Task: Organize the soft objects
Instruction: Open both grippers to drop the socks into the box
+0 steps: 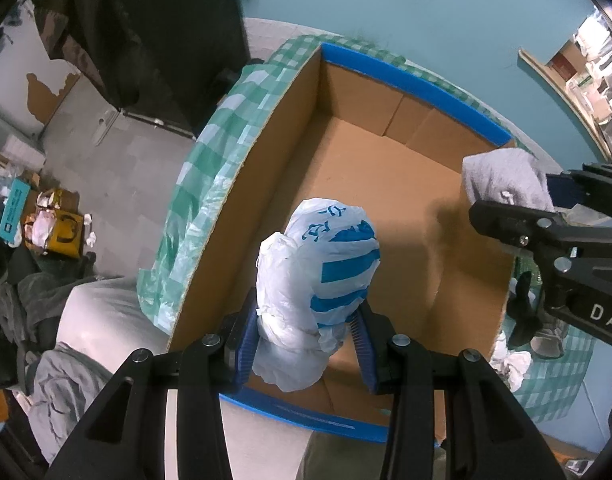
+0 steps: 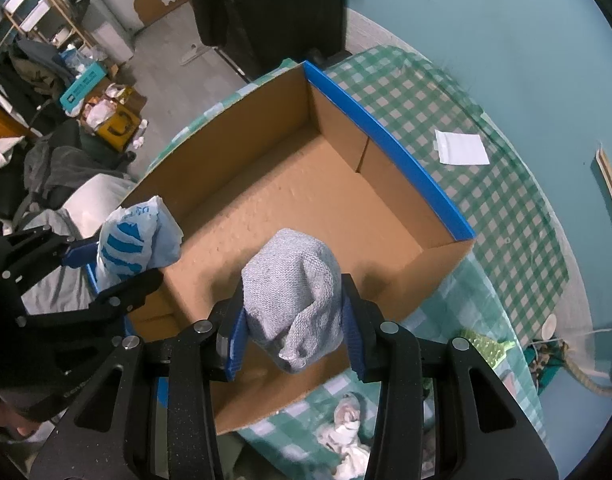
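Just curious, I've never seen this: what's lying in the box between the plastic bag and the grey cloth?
Nothing: between the plastic bag and grey cloth, only bare floor of the cardboard box shows, clearest in the right wrist view.

A flat white paper sheet (image 2: 461, 147) lies on the green-and-white checked cloth (image 2: 505, 184) covering the worktop. On the grey floor (image 1: 118, 168) sit a yellow bag (image 2: 118, 122) and a turquoise plastic crate (image 2: 82, 86).
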